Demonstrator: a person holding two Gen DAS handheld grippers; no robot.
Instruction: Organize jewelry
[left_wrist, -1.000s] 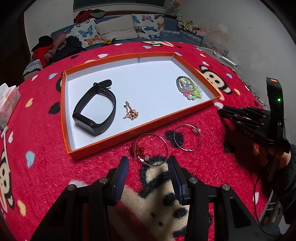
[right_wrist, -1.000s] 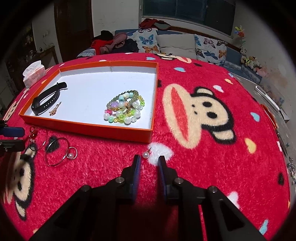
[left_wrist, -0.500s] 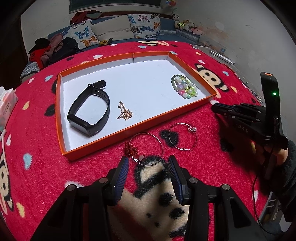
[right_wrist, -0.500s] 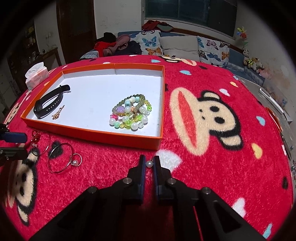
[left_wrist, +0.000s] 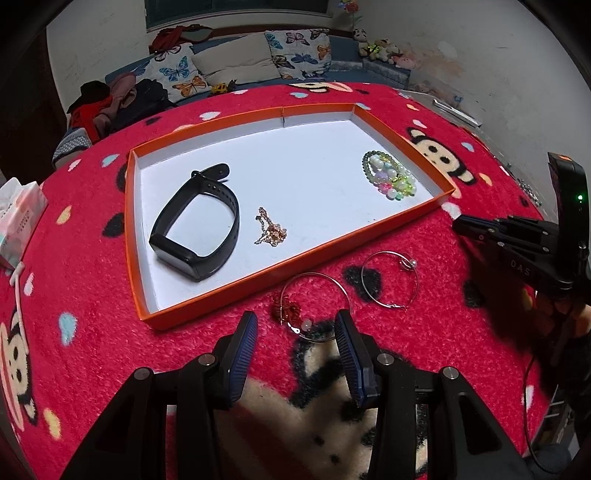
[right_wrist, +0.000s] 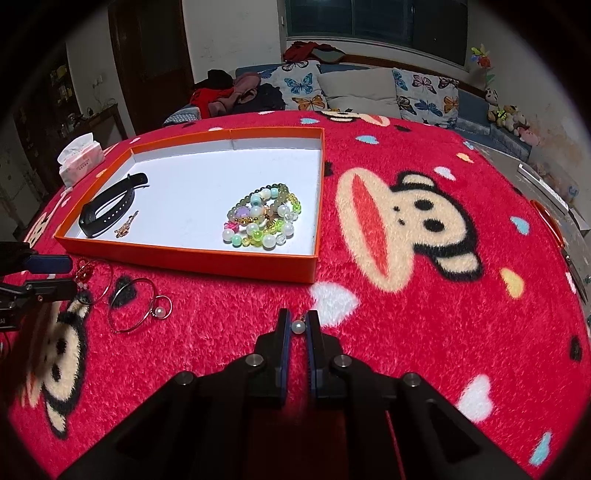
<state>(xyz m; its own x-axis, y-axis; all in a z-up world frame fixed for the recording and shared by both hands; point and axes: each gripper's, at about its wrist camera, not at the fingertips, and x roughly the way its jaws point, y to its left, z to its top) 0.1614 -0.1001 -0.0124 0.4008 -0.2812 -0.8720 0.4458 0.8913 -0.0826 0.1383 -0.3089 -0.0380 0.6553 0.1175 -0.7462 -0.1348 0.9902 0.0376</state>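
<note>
My right gripper (right_wrist: 297, 327) is shut on a small pearl earring (right_wrist: 297, 326), just above the red blanket in front of the orange tray (right_wrist: 184, 258). My left gripper (left_wrist: 295, 325) stands open. The near edge of a thin bangle with a red charm (left_wrist: 314, 306) lies between its fingertips, untouched. A second bangle with a pearl (left_wrist: 389, 280) lies to its right. Inside the tray (left_wrist: 295, 264) are a black wristband (left_wrist: 195, 229), a gold chain (left_wrist: 271, 230) and a pile of bead bracelets (left_wrist: 389, 175).
A red monkey-print blanket (right_wrist: 406, 295) covers the whole surface. A tissue pack (right_wrist: 79, 162) sits beyond the tray's left end. A sofa with butterfly cushions (right_wrist: 369, 88) stands behind. In the left wrist view, the right gripper (left_wrist: 461, 223) is at the right, by the tray's corner.
My right gripper's jaws have closed onto the pearl earring, which lay just beyond its fingertips a second ago. The left gripper and both bangles have stayed put.
</note>
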